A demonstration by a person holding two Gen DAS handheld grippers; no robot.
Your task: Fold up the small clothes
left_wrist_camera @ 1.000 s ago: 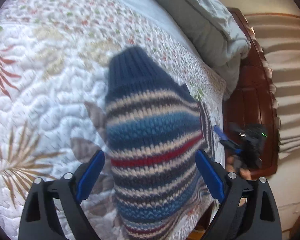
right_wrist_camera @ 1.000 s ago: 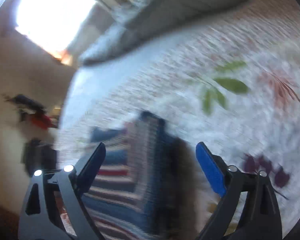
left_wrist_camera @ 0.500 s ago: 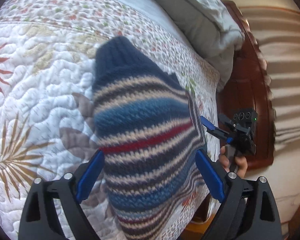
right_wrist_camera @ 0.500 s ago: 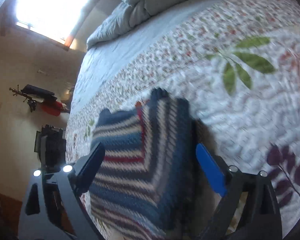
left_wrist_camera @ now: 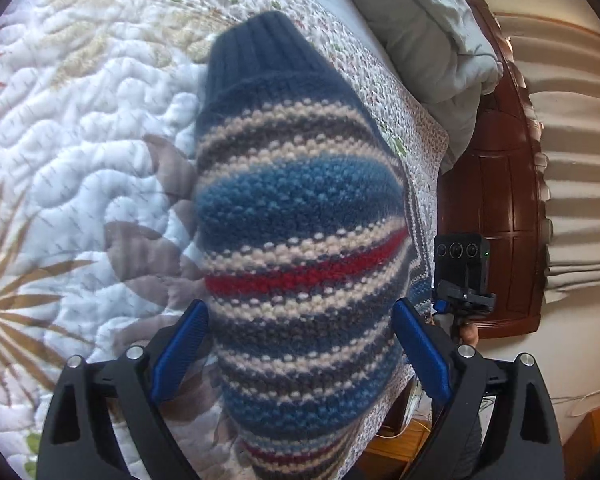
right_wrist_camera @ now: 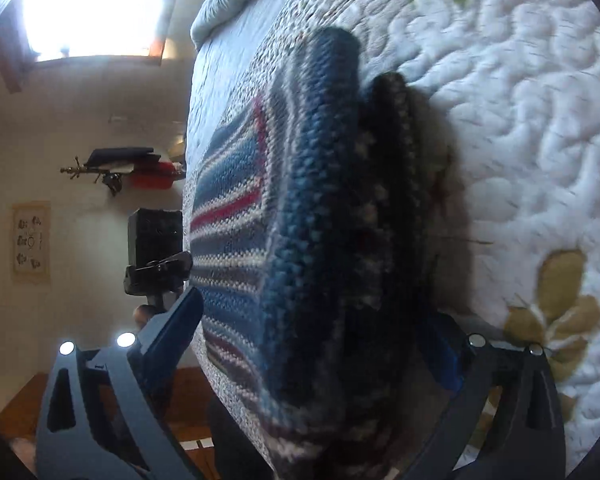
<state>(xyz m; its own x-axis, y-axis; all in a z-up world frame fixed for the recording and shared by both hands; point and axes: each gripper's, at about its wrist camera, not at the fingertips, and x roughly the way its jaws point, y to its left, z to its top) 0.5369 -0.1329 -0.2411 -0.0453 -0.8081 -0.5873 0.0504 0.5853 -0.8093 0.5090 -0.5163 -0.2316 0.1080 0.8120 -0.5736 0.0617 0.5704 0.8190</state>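
Note:
A small striped knit sweater (left_wrist_camera: 300,240), navy with cream, blue and red bands, lies folded on the white quilted bedspread (left_wrist_camera: 80,140). My left gripper (left_wrist_camera: 300,352) is open, its blue pads on either side of the sweater's near end. In the right wrist view the same sweater (right_wrist_camera: 312,260) shows from its side, folded layers stacked. My right gripper (right_wrist_camera: 320,344) is open around its near edge; its right pad is mostly hidden behind the dark knit. The right gripper also shows in the left wrist view (left_wrist_camera: 462,276), beyond the bed's edge.
A grey duvet (left_wrist_camera: 432,36) is bunched at the bed's head against a dark wooden headboard (left_wrist_camera: 496,208). The bed edge runs just right of the sweater, with wood floor (right_wrist_camera: 180,392) below. The left gripper's camera block (right_wrist_camera: 154,256) shows beside the bed.
Both grippers have moved in closer to the sweater, which now fills more of each view. The right gripper has swung round to face its folded side. The sweater itself has not moved.

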